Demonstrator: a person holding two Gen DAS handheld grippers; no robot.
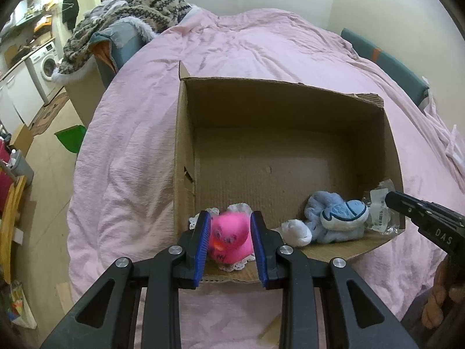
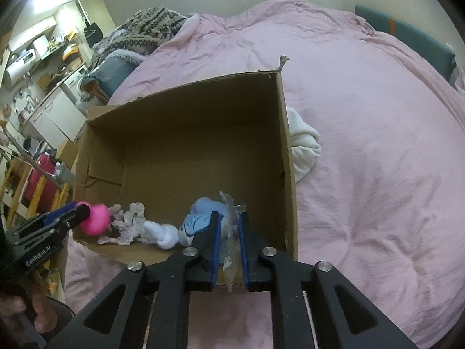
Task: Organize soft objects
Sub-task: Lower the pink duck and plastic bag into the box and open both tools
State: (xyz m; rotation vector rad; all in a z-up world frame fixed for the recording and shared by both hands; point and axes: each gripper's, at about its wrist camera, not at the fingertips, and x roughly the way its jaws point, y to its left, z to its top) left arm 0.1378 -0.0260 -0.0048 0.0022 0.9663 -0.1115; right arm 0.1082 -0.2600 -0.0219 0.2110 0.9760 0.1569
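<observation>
An open cardboard box (image 1: pixel 186 133) (image 2: pixel 286 151) lies on a pink bed. My left gripper (image 1: pixel 231 232) is shut on a pink rubber duck (image 1: pixel 231 240) (image 2: pixel 96 218), held over a white lace doily (image 1: pixel 232 266) (image 2: pixel 128 226) at the box's near left corner. My right gripper (image 2: pixel 229 226) is shut on a clear plastic bag (image 2: pixel 231 250) (image 1: pixel 380 209) at the box's near right corner. A light blue plush (image 1: pixel 334 218) (image 2: pixel 194 221) and a white sock (image 1: pixel 296 232) (image 2: pixel 162 234) lie inside between them.
A white cloth bundle (image 2: pixel 302 145) lies on the pink duvet (image 1: pixel 130 160) just outside the box's right wall. A patterned blanket (image 1: pixel 130 11) is heaped at the bed's far left. The floor with a green dustpan (image 1: pixel 69 139) lies to the left.
</observation>
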